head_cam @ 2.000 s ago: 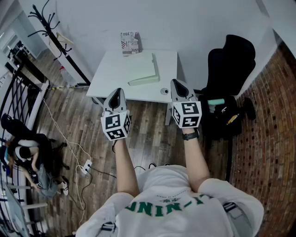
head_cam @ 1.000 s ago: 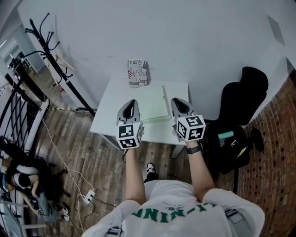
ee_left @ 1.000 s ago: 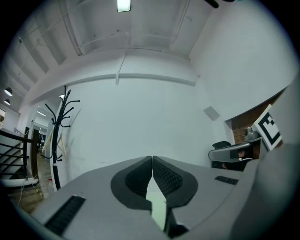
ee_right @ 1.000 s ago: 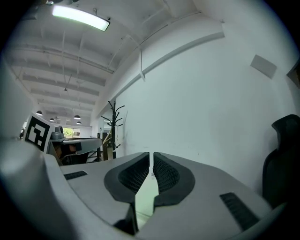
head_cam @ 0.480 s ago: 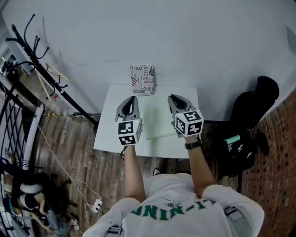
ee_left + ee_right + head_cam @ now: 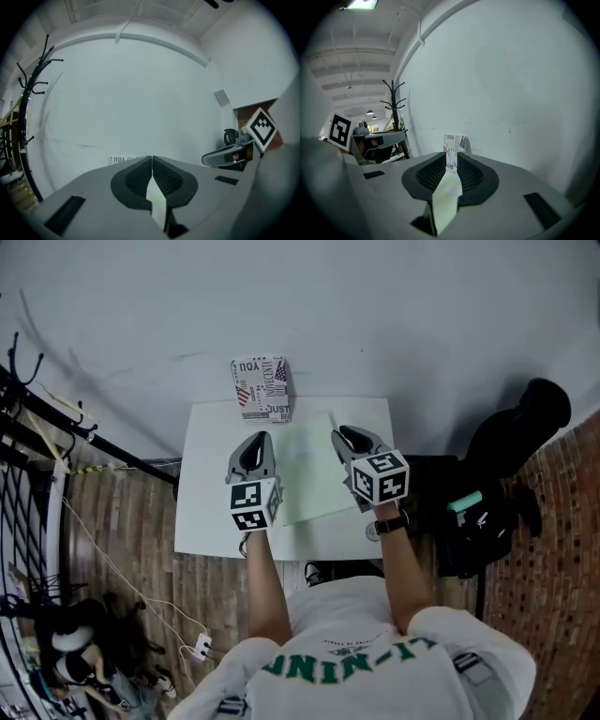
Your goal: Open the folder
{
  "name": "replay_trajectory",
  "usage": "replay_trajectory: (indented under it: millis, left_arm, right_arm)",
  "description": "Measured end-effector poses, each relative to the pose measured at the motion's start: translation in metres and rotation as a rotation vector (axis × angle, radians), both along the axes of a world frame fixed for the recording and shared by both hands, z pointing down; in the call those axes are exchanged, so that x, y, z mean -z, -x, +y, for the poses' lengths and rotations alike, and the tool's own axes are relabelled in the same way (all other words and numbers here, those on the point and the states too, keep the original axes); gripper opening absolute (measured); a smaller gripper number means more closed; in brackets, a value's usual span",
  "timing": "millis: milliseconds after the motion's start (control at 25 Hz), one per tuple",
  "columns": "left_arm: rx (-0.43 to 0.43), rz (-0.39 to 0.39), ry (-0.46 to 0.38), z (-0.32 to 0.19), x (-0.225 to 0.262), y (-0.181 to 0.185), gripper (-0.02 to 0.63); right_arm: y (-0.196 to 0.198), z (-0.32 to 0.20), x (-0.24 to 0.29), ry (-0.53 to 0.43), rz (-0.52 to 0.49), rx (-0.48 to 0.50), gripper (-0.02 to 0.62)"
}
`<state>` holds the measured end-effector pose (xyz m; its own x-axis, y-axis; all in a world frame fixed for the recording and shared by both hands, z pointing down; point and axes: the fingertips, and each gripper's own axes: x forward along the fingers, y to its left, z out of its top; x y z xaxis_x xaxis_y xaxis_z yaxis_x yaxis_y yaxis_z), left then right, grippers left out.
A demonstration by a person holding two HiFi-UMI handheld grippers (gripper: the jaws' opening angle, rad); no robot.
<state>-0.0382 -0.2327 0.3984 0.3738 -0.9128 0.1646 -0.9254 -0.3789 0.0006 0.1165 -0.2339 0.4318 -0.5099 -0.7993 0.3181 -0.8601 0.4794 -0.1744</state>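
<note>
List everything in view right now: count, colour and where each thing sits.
table: one, white, against the wall
folder: one, pale green, flat on the table, between the two grippers
box: one, white with black, red and blue print, at the table's back edge
coat rack: one, black, left of the table
office chair: one, black, right of the table
power strip: one, white, on the wood floor at lower left
left gripper: one, grey, over the table's left half, jaws together, nothing between them
right gripper: one, grey, by the folder's right edge, jaws opening, nothing between them
</note>
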Motion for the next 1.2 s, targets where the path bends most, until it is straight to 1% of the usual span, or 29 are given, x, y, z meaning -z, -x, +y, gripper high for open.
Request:
replay_trajectory:
  millis: [120, 280, 360, 440, 560, 640, 720, 840, 1000, 1080, 1200]
  left_arm:
    - [-0.015, -0.003, 0.03, -0.017, -0.017, -0.014, 0.017]
    - [-0.022, -0.011, 0.069, -0.035, -0.034, -0.026, 0.018]
    - [-0.029, -0.017, 0.089, -0.042, -0.043, -0.032, 0.018]
    - [-0.031, -0.023, 0.109, -0.051, -0.053, -0.034, 0.018]
    - [-0.024, -0.026, 0.136, -0.062, -0.066, -0.036, 0.018]
    - [-0.016, -0.027, 0.153, -0.066, -0.075, -0.035, 0.017]
    - [-0.009, -0.029, 0.168, -0.071, -0.082, -0.035, 0.017]
    - [-0.006, -0.033, 0.189, -0.078, -0.092, -0.037, 0.018]
    - [-0.005, -0.045, 0.225, -0.082, -0.109, -0.039, 0.018]
    - [-0.003, -0.051, 0.235, -0.084, -0.113, -0.04, 0.018]
    - [0.009, -0.053, 0.246, -0.086, -0.117, -0.036, 0.018]
  right_arm:
    - [-0.007, -0.017, -0.027, 0.064, -0.014, 0.028, 0.083]
    - [-0.015, -0.034, -0.066, 0.157, -0.011, 0.054, 0.115]
    - [-0.018, -0.037, -0.088, 0.221, 0.0, 0.08, 0.136]
    - [-0.016, -0.039, -0.108, 0.289, 0.021, 0.132, 0.175]
    - [-0.013, -0.041, -0.132, 0.353, 0.062, 0.195, 0.229]
    - [-0.015, -0.043, -0.148, 0.39, 0.07, 0.204, 0.255]
    - [-0.019, -0.044, -0.164, 0.435, 0.075, 0.197, 0.302]
    - [-0.023, -0.048, -0.187, 0.499, 0.049, 0.191, 0.314]
    - [-0.025, -0.05, -0.21, 0.595, -0.074, 0.183, 0.314]
    - [-0.028, -0.05, -0.22, 0.619, -0.068, 0.183, 0.31]
    - [-0.029, -0.049, -0.234, 0.642, -0.022, 0.199, 0.304]
